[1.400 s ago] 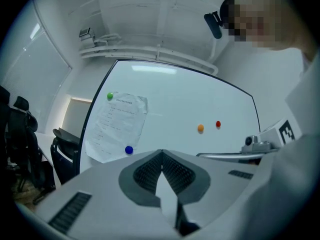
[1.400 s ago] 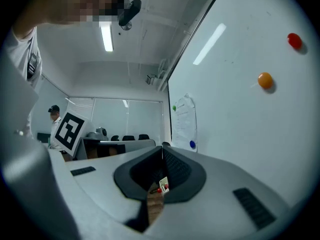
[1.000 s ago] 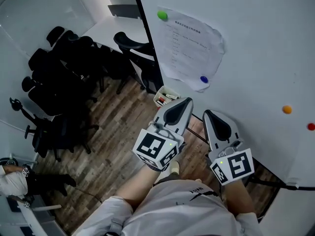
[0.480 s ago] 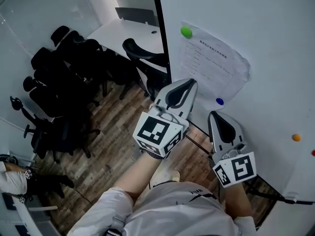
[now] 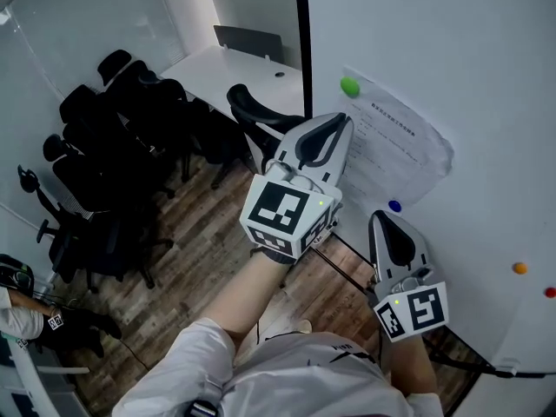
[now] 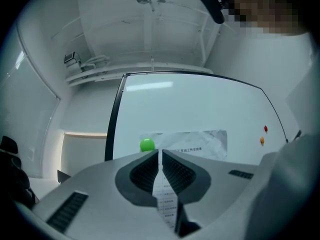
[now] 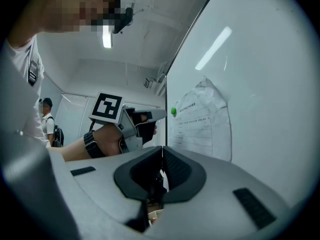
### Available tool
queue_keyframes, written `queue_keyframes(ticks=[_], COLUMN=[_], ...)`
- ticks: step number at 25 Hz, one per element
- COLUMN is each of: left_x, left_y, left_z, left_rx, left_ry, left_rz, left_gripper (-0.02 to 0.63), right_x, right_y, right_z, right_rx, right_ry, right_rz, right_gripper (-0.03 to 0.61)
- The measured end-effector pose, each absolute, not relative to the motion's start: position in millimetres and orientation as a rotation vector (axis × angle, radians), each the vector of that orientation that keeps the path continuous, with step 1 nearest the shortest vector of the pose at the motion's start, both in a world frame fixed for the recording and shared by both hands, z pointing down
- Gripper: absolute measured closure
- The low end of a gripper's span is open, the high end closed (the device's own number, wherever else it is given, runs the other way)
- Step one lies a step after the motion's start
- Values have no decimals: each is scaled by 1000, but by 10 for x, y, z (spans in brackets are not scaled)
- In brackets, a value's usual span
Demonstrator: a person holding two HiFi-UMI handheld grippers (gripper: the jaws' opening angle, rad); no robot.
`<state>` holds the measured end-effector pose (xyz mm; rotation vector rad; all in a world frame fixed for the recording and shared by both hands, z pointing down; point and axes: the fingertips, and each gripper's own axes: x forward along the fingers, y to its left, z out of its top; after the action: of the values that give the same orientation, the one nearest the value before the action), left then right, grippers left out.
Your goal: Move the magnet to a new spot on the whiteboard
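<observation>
Holding the left gripper high and close to the whiteboard, jaws pressed together on nothing; just above its tips in the head view, apart from them, the green magnet, pinning the top left corner of a creased paper sheet; lower down, the right gripper, jaws likewise clenched and empty; just beyond its tips, a blue magnet at the sheet's bottom edge; further right on bare board, an orange magnet and a red magnet; past the board's left edge, black office chairs and a white table.
</observation>
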<state>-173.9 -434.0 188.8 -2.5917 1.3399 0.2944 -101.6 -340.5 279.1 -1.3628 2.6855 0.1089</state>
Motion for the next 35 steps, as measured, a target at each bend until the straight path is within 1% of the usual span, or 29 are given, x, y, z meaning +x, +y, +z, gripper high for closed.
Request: queue_keyframes(ticks=[2,4,7,13,20,35], left_x=[-1757,-1759,-1752,-1723,-1680,-1711], left_y=[-4402,-4472,-4569,-4698,-4774,-4767], left_z=[1816,1761,1712,1615,1547,1573], left_rx=[-2571,-2557,-2532,-2498,-2496,-2525], left_ry=[1347,1352,1361,1360,1341,1359], left_rz=[293,283,260,227,206,275], left_gripper=[584,534,508,491,486,486], right_x=[-1031,-1030,-1013,-983,-937,-851], right_y=[-3412,-3426,-3458,-3493,-3537,-3555], right_z=[2771,2754,2751,2735,2750,2810], right_rx=[-1362,-1365,-1371,-1389,-1405,-1420], right_ry=[2685,2681,2677,2670,2666,2660], right_rz=[113,116,117,115,109,84], right_gripper=[565,565,565,565,565,565])
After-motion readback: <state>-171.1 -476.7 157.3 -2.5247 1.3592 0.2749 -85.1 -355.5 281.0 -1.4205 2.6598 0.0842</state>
